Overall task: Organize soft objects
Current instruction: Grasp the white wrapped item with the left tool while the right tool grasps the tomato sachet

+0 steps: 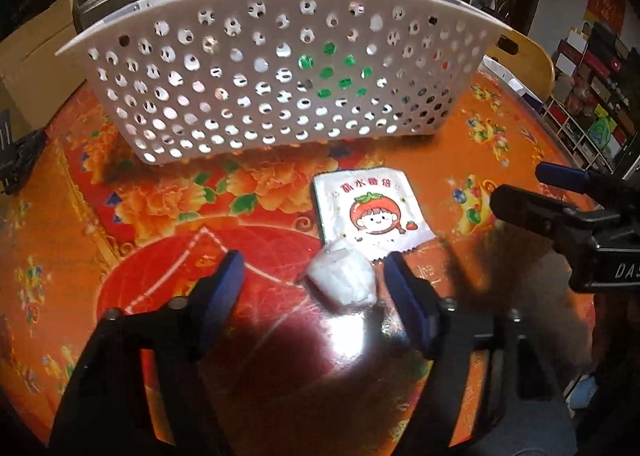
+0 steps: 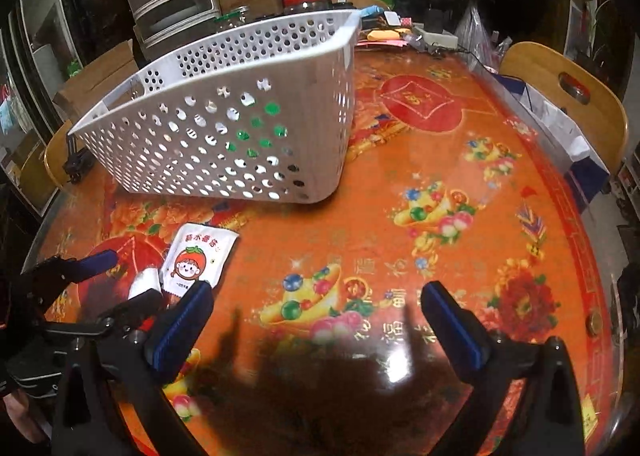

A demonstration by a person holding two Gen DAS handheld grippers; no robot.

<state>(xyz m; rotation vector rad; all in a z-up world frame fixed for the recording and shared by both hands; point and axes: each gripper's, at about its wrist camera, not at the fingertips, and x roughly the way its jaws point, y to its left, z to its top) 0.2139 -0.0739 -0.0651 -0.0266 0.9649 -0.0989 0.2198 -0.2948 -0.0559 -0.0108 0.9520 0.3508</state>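
A small white soft packet (image 1: 340, 282) lies on the orange flowered table (image 1: 160, 196), between the fingers of my left gripper (image 1: 312, 278). The jaws stand open: the right pad is close beside the packet and the left pad is well apart from it. Just behind it lies a flat white sachet with a cartoon strawberry face (image 1: 370, 212), also seen in the right wrist view as the sachet (image 2: 198, 260). My right gripper (image 2: 316, 308) hangs open over bare tablecloth, with nothing between its fingers. A white perforated basket (image 1: 260, 68) stands behind; something green shows through its holes.
A wooden chair (image 2: 560, 96) stands at the table's right edge beside a paper bag (image 2: 560, 128). Jars, boxes and drawers crowd the space behind the basket (image 2: 224, 128). A black clamp (image 1: 16, 160) sits at the left edge, and a coin (image 2: 595, 324) lies near the right rim.
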